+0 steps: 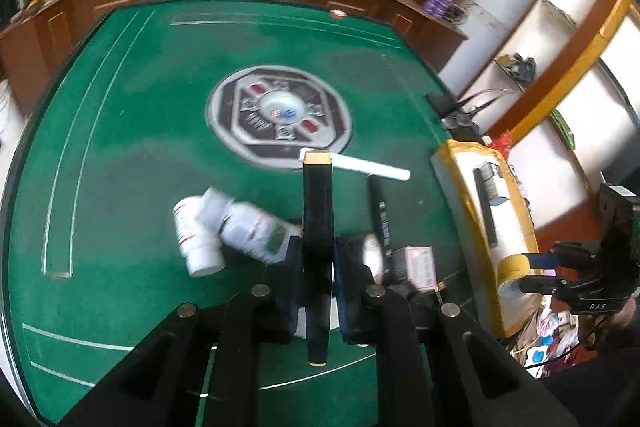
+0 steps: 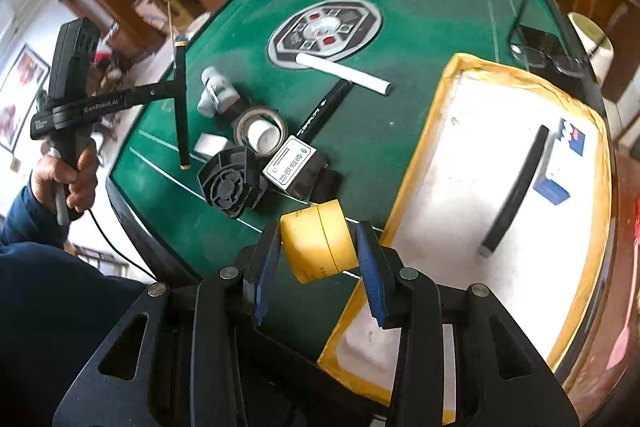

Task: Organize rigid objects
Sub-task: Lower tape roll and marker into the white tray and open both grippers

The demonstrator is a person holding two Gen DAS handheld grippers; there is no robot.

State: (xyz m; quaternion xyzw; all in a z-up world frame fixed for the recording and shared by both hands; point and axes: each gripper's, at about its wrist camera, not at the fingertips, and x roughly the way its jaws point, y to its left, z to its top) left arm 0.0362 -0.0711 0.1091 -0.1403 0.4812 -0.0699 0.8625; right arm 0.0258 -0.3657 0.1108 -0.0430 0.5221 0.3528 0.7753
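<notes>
My left gripper (image 1: 318, 267) is shut on a long thin black stick (image 1: 318, 227) with pale ends, held off the green table (image 1: 140, 131). In the right wrist view that left gripper (image 2: 176, 91) holds the black stick (image 2: 181, 123) upright above the table's left edge. My right gripper (image 2: 320, 251) is shut on a short yellow cylinder (image 2: 320, 241), hanging above the near corner of the yellow-rimmed white tray (image 2: 436, 99). The left wrist view shows the right gripper (image 1: 528, 273) with the yellow cylinder (image 1: 514, 263) at the tray (image 1: 452, 155).
On the table lie white bottles (image 2: 216, 93), a tape roll (image 2: 260, 127), a black pen (image 2: 324, 107), a white tube (image 2: 344, 73), a black fan part (image 2: 230, 187) and a labelled box (image 2: 294, 165). The tray holds a black bar (image 2: 516, 187) and a blue-white box (image 2: 564, 163).
</notes>
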